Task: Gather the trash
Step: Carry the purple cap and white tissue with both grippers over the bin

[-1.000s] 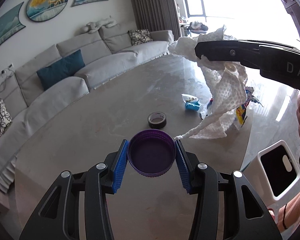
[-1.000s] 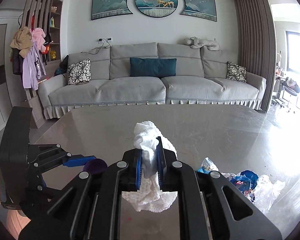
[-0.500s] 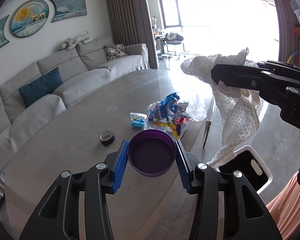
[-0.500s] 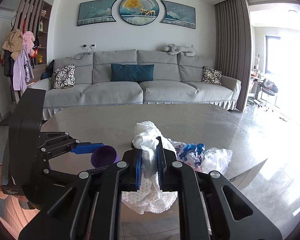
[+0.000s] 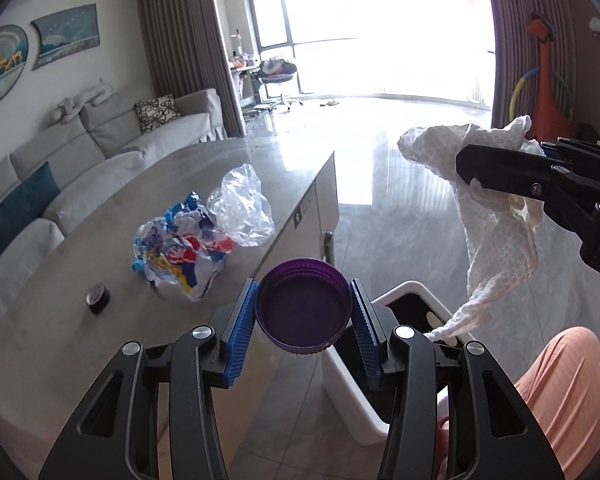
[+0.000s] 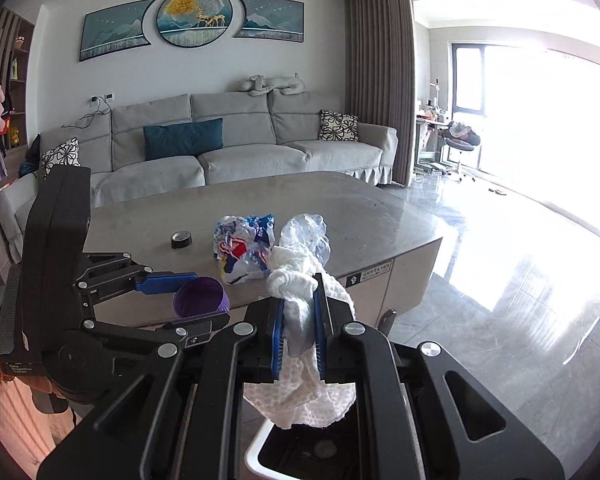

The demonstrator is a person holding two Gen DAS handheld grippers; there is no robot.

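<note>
Left tongs (image 5: pixel 304 316): one; black frame, ribbed blue pads; clamped on the purple cap at its rim.
Purple cap (image 5: pixel 302 314): one; round, plastic, ridged edge, hollow side facing the camera; held between the pads, over the bench edge and the bin's near corner.
Right tongs (image 6: pixel 298 330): one; same build; jaws narrow, pinching the paper towel.
Paper towel (image 6: pixel 300 380): one; white, dimpled, crumpled; hangs below the pads, directly above the bin mouth.
Bin (image 5: pixel 354 396): one; white, rectangular, dark inside; stands on the floor beside the bench.
Bench (image 5: pixel 80 340): one; grey stone-look top.
Printed wrapper (image 5: pixel 180 248): one crumpled heap, on the bench.
Clear plastic (image 5: pixel 242 210): one crumpled piece, touching the wrapper.
Tape roll (image 5: pixel 97 299): one; black, near the wrapper.
</note>
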